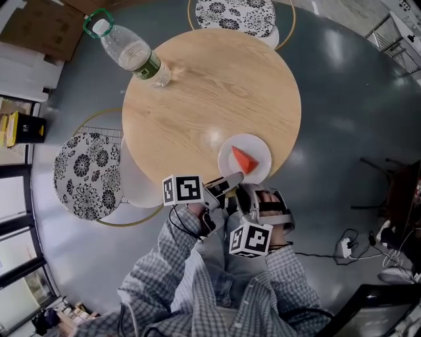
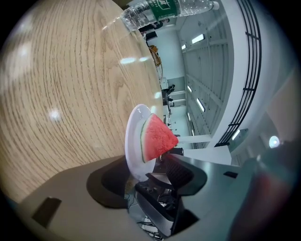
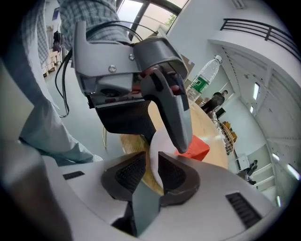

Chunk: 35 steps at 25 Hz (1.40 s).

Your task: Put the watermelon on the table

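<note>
A red watermelon wedge lies on a small white plate. The plate rests at the near right edge of the round wooden table. My left gripper stands open, its jaws above and below the plate's near rim without pressing on it. My right gripper reaches the same rim from the near side. Its pads are almost together with the plate's edge in the narrow gap. In the right gripper view the left gripper's upper finger hangs over the plate.
A clear water bottle stands at the far left of the table. Two wire chairs with patterned cushions flank the table. Cables and a plug lie on the grey floor to the right.
</note>
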Each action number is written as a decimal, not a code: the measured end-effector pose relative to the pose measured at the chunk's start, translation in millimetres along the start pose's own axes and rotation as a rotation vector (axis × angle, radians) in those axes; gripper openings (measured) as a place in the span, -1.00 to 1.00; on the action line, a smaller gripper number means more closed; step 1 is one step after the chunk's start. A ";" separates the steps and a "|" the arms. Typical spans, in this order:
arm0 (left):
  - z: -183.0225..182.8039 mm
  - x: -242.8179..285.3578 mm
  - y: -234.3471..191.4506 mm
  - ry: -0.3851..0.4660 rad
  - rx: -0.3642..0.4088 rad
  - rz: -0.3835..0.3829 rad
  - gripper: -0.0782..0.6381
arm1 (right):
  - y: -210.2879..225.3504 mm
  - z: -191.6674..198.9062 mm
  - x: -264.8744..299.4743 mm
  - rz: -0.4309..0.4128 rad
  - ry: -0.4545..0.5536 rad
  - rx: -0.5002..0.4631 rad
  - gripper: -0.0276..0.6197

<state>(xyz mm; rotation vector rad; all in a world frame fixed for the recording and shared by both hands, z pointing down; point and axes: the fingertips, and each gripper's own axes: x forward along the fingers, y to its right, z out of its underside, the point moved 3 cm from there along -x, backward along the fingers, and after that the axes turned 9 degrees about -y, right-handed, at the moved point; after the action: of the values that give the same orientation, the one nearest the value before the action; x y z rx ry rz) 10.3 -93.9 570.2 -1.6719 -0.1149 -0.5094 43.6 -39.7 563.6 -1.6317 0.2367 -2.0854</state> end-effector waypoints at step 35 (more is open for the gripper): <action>29.7 -41.0 23.5 0.035 0.205 0.018 -0.76 | 8.9 23.8 -12.8 -0.016 0.030 0.402 -0.66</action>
<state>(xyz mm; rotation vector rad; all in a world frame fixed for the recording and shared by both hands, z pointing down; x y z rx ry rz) -10.2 -60.7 530.2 -1.4623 -0.1224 -0.4966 70.8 -37.8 555.4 -1.3630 -0.1779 -2.0093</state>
